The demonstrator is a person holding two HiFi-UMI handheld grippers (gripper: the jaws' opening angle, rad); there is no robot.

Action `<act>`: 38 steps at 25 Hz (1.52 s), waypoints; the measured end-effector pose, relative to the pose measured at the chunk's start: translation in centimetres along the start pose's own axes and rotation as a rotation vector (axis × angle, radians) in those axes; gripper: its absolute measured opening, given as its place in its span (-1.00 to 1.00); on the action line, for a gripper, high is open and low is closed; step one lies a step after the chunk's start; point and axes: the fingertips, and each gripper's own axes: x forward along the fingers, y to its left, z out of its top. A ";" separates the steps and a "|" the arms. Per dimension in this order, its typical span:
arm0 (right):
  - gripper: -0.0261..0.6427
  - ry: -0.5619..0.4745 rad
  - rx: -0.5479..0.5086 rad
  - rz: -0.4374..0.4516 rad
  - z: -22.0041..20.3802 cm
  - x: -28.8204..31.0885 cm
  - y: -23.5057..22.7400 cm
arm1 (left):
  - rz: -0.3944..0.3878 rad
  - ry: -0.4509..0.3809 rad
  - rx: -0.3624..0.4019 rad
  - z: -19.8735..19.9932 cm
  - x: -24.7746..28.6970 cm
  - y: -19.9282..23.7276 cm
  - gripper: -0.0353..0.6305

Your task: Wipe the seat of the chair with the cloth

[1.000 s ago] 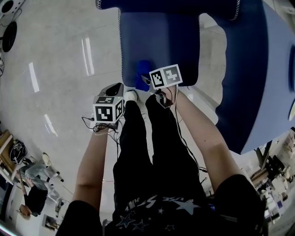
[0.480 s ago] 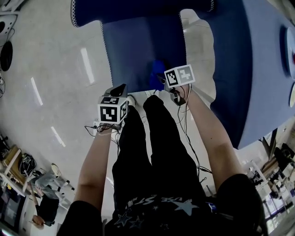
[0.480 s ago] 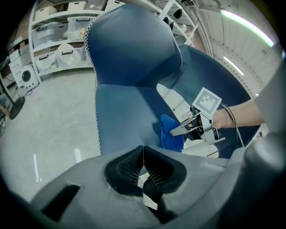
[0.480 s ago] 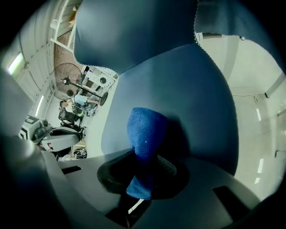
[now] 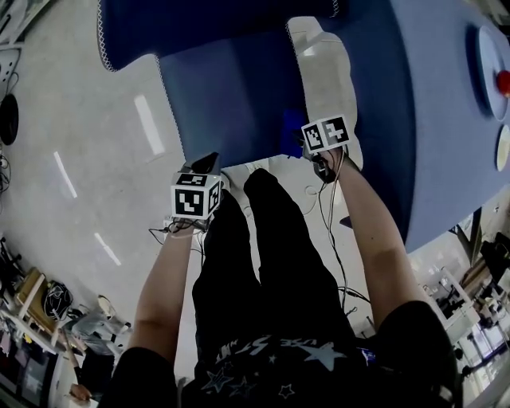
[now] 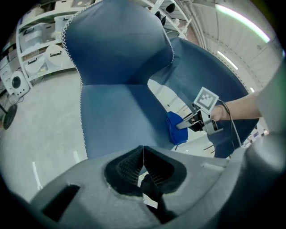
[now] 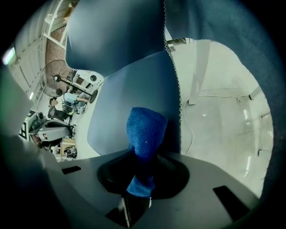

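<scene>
The blue chair's seat [image 5: 227, 103] lies ahead of me, with its back [image 5: 215, 24] beyond. My right gripper [image 5: 312, 143] is shut on a blue cloth [image 5: 292, 131], which hangs at the seat's front right edge. In the right gripper view the cloth [image 7: 145, 129] stands up out of the jaws over the seat [image 7: 129, 85]. My left gripper [image 5: 207, 163] sits at the seat's front left corner, shut and holding nothing. The left gripper view shows its jaws [image 6: 143, 156] pressed together, the seat [image 6: 118, 120], the cloth [image 6: 176, 129] and the right gripper [image 6: 182, 125].
A table with a blue cover [image 5: 446, 119] stands close on the right, bearing a plate [image 5: 488, 48] and a red object [image 5: 502, 80]. My black-clad legs [image 5: 239, 263] reach the seat's front edge. Shiny floor [image 5: 80, 143] spreads to the left.
The right gripper has carried the cloth rightward along the seat's front, from near the left side to the right edge. The left gripper has stayed at the front left corner.
</scene>
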 end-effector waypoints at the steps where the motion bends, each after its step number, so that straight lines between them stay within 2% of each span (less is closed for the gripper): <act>1: -0.69 0.004 -0.006 -0.019 -0.1 -0.1 -0.6 | -0.003 0.001 0.005 0.1 0.1 -0.1 -0.83; 9: -0.72 0.060 -0.085 -0.213 -1.4 -1.8 -3.5 | -0.028 -0.023 0.028 1.2 -0.6 -0.7 -0.83; 12: -0.72 0.063 -0.087 -0.246 -2.0 -2.7 -3.5 | -0.036 -0.030 0.032 1.1 -1.5 -0.6 -0.83; 16: -0.72 0.023 -0.039 -0.253 -2.2 -4.0 -2.1 | -0.048 -0.040 0.040 0.7 -3.2 -0.2 -0.83; 23: -0.72 -0.107 -0.003 -0.236 -0.8 -7.8 4.2 | -0.063 -0.080 0.060 0.8 -8.3 0.2 -0.83; 27: -0.72 -0.210 -0.001 -0.232 1.3 -11.0 8.3 | -0.063 -0.129 0.101 2.7 -11.5 0.5 -0.83; 30: -0.72 -0.301 -0.002 -0.210 2.3 -13.9 12.3 | -0.078 -0.172 0.102 3.6 -14.4 0.3 -0.83; 35: -0.72 -0.453 -0.017 -0.175 3.6 -19.2 17.8 | -0.088 -0.199 0.137 5.0 -18.1 -0.8 -0.83; 38: -0.72 -0.506 -0.041 -0.144 4.3 -21.2 20.5 | -0.085 -0.233 0.134 6.3 -19.9 -1.5 -0.83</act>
